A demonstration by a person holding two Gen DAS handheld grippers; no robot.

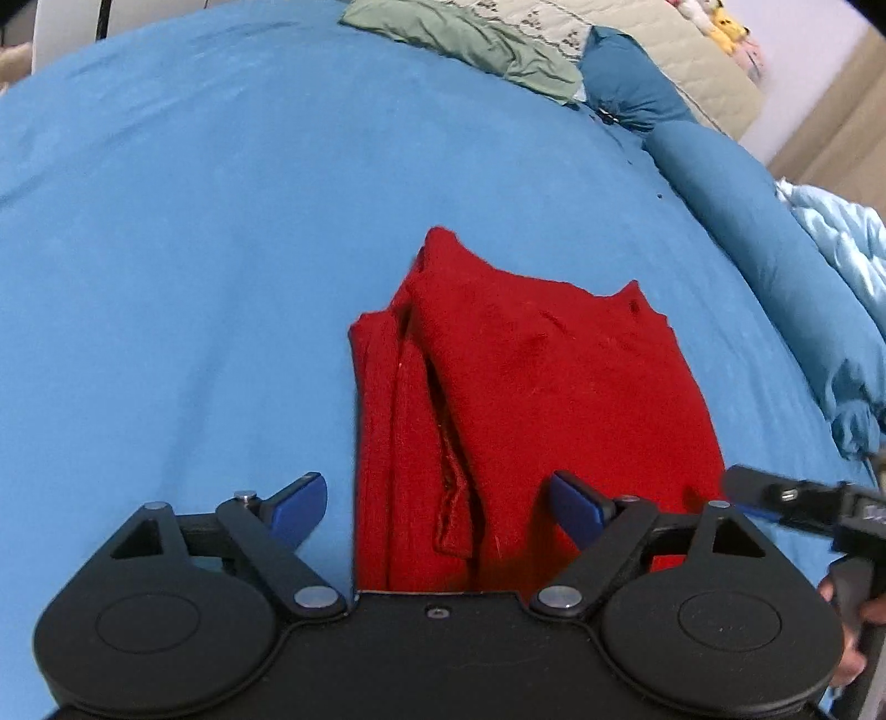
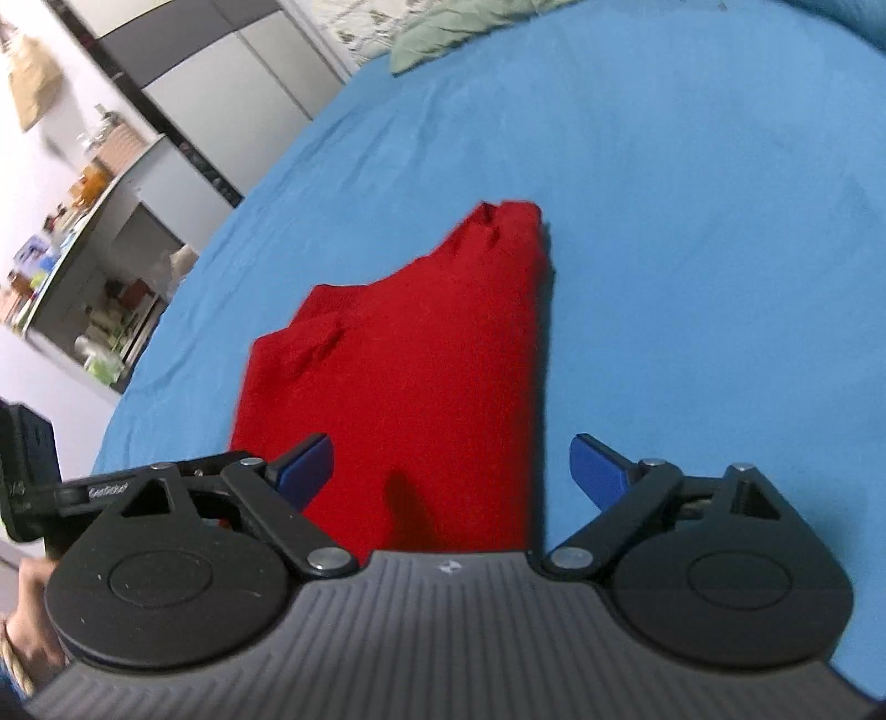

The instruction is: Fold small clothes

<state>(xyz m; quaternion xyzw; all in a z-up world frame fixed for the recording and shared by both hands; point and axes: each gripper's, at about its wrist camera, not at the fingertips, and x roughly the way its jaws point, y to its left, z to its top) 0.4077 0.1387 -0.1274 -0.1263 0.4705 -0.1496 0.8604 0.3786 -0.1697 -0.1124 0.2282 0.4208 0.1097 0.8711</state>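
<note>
Both the left gripper (image 1: 437, 507) and right gripper (image 2: 451, 468) hang wide, empty, over the near end of the partly folded red garment (image 1: 531, 399) mid-bed (image 1: 194, 249), seemingly poised for another fold.

Blue bedsheet (image 1: 221, 221) covers the bed, green cloth (image 1: 476, 44) crumpled at far end by a patterned quilt (image 1: 637, 50). Blue bolster pillow (image 1: 736, 221) along one edge. Cluttered shelf unit (image 2: 94, 266), grey wardrobe (image 2: 221, 72), pale walls.
</note>
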